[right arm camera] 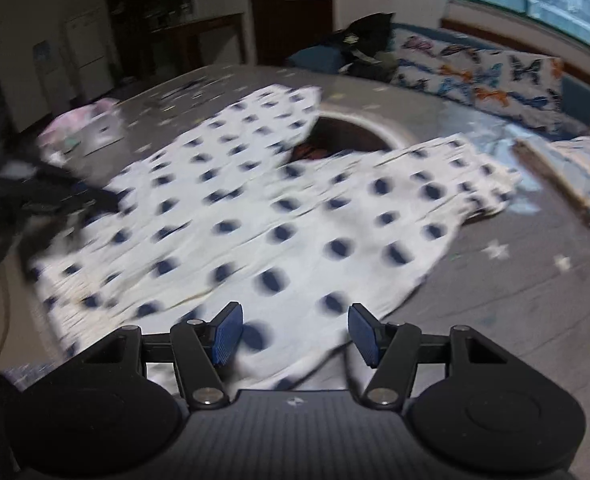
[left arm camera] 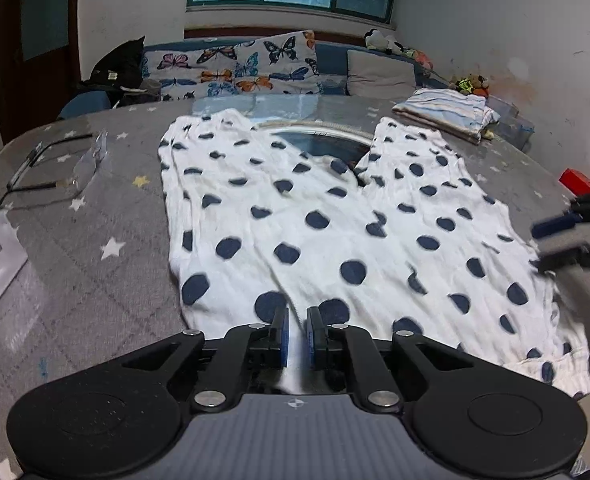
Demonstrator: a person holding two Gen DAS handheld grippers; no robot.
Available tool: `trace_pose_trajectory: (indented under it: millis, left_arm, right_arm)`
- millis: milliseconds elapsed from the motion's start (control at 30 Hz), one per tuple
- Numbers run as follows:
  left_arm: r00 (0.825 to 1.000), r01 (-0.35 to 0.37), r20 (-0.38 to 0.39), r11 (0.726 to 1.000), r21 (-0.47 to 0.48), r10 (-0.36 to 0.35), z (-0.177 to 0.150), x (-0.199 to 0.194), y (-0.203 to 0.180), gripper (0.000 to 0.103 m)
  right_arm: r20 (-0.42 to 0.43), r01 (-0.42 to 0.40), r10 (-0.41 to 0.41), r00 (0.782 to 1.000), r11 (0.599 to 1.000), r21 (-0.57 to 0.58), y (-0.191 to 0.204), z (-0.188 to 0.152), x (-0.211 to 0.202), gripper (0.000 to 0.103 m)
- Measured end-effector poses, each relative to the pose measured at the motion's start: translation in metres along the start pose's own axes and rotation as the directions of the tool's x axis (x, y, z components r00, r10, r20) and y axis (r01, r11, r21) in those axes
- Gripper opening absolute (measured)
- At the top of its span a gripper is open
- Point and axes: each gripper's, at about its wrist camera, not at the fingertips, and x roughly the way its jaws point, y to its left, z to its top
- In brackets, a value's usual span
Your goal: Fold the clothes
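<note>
I am looking over one grey star-printed table [left arm camera: 95, 280] that fills both views. One white garment with dark blue dots [left arm camera: 315, 220], apparently a pair of trousers, lies spread flat across its middle, two legs pointing to the far side. One folded striped pile [left arm camera: 443, 114] sits at the far right, one pair of glasses [left arm camera: 55, 168] at the far left. My left gripper [left arm camera: 297, 334] is clenched on the garment's near hem, white cloth pinched between its pads. My right gripper [right arm camera: 295, 334] hangs released above the garment's near right edge, gripping nothing. To fold well, I judge I should pinch that edge firmly, then lift both hands together, keeping the hem taut.
</note>
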Motion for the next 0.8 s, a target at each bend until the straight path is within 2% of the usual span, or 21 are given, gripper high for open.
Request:
trace_pose_trajectory:
  millis: [100,267,567,800]
  left_arm:
    - [0.999,0.040,0.021,0.999,0.016,-0.040,0.011,0.000,-0.014,0.010]
    - [0.987,0.160,0.020,0.985,0.063,-0.162,0.026,0.017,-0.056,0.010]
    - [0.939,0.343,-0.047,0.929,0.141,-0.340,0.041,0.059,-0.130,0.010]
    - [0.898,0.438,-0.114,0.888,0.143,-0.424,0.035,0.078,-0.151,0.010]
  right_arm:
    - [0.016,0.048,-0.049,0.999,0.998,0.050,-0.027,0.016,0.007,0.057]
    - [0.051,0.115,-0.123,0.991,0.984,0.134,-0.071,0.045,0.029,0.051]
    - [0.069,0.171,-0.190,0.979,0.961,0.215,-0.124,0.087,0.081,0.050]
    - [0.024,0.219,-0.235,0.972,0.936,0.275,-0.165,0.096,0.118,0.050]
